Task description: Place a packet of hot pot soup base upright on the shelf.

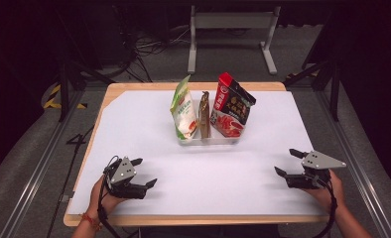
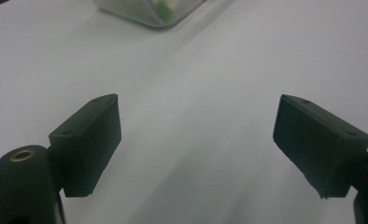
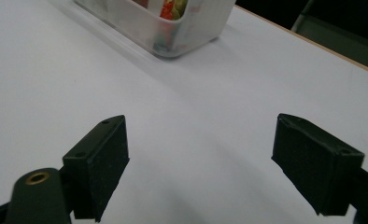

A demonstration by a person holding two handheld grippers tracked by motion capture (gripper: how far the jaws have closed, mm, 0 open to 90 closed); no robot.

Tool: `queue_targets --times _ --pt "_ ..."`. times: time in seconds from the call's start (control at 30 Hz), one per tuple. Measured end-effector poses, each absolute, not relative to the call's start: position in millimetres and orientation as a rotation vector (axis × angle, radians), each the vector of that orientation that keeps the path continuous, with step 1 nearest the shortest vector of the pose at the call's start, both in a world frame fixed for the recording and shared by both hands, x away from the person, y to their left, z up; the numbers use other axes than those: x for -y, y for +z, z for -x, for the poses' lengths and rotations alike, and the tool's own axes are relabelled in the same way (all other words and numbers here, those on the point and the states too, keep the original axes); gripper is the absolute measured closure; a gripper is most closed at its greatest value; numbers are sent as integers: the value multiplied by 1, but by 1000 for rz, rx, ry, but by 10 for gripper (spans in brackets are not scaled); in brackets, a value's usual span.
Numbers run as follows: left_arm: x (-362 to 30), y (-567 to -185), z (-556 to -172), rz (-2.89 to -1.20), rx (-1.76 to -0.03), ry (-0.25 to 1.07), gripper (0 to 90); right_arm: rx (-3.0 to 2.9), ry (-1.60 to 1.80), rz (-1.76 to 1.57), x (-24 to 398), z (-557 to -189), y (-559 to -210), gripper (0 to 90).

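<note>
A clear plastic tray (image 1: 209, 141) stands at the middle of the white table sheet and holds three upright snack packets: a green and white one (image 1: 183, 110), a thin brown one (image 1: 204, 114) and a red and black one (image 1: 230, 106). My left gripper (image 1: 144, 172) rests open near the front left, nothing between its jaws (image 2: 196, 140). My right gripper (image 1: 289, 162) rests open near the front right, also with nothing in it (image 3: 198, 158). The tray's corner (image 2: 154, 14) lies far ahead of the left jaws, and its corner (image 3: 182, 32) ahead of the right ones.
The white sheet (image 1: 149, 124) covers a wooden tabletop (image 1: 114, 88). A metal frame (image 1: 231, 29) and cables lie on the floor beyond the table's far edge. Dark rails run along both sides.
</note>
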State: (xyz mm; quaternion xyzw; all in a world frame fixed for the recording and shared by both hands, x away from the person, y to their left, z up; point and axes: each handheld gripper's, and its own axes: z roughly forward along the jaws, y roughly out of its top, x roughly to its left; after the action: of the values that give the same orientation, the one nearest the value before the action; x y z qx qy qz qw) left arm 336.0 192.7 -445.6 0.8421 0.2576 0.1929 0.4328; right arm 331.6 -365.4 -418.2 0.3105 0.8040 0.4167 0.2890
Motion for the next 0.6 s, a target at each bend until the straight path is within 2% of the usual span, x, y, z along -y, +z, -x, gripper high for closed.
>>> queue_targets --times 0.37,0.6 --pt "-195 -445 -336 -2091 -644 479 159 -2090 1096 -916 401 -309 -431 170" --pt "-195 -443 -337 -2087 -638 493 158 -2078 1105 -923 406 -305 -432 161"
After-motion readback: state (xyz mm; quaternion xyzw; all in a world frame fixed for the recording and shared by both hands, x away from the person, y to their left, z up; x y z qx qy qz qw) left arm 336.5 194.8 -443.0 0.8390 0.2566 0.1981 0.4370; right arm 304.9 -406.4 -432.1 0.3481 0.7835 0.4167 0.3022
